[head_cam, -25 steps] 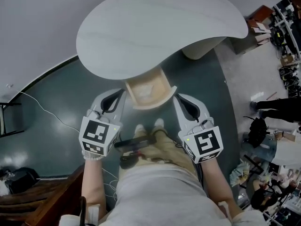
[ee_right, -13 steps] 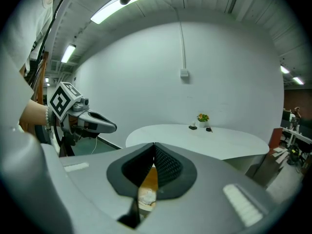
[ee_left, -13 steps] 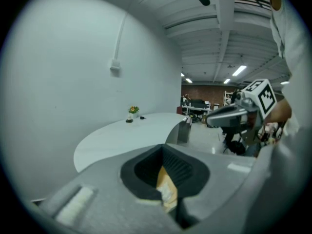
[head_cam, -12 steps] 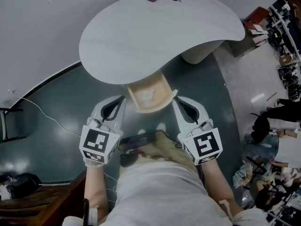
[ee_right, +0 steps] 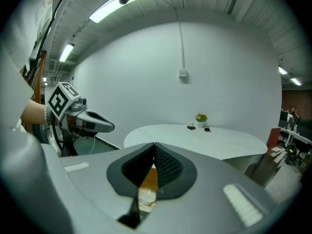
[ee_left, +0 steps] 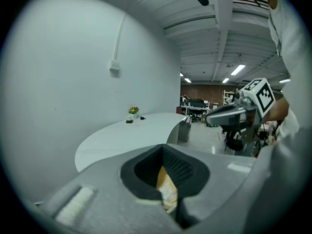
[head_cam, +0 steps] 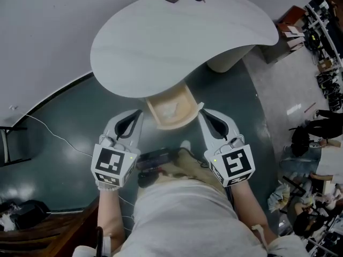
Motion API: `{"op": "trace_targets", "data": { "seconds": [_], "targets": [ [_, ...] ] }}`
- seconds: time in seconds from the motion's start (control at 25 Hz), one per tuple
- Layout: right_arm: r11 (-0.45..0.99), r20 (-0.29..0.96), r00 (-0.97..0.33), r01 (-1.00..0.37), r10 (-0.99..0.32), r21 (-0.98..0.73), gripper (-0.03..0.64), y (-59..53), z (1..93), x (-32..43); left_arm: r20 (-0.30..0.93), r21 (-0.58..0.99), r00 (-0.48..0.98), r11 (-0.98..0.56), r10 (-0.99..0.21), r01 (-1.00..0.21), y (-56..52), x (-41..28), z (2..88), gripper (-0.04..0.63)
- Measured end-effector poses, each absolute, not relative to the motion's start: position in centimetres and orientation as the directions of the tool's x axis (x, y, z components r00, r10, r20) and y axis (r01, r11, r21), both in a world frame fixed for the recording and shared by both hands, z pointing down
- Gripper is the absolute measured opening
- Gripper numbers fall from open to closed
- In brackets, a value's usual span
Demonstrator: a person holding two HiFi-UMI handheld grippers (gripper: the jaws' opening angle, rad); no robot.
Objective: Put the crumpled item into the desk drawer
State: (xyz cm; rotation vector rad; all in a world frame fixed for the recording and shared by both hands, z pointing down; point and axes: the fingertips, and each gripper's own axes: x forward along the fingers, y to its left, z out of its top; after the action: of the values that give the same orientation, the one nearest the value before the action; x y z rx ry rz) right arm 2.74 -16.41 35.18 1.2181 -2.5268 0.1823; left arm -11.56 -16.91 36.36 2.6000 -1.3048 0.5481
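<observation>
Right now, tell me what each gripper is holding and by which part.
Nothing. The left gripper and right gripper are both shut and empty; the crumpled item lies loose in the open drawer.

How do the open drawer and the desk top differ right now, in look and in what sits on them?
The desk top is white, broad and curved; the drawer is pale wood, small and boxy, standing open below the desk top's near edge. The desk top carries only a small plant and a couple of little things at its far edge; the drawer holds the crumpled white item. Both are light-toned parts of the one desk.
</observation>
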Motion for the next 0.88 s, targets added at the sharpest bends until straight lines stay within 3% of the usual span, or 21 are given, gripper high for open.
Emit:
{"op": "trace_targets", "data": {
  "seconds": [0.88],
  "targets": [
    [0.624, 0.339, -0.572, -0.779, -0.747, 0.062, 0.005, -15.65, 34.30, 2.76, 0.381, -0.020, 0.557, -0.609, -0.738, -0.793, -16.44, -10.96, 35.92, -0.003]
  ]
}}
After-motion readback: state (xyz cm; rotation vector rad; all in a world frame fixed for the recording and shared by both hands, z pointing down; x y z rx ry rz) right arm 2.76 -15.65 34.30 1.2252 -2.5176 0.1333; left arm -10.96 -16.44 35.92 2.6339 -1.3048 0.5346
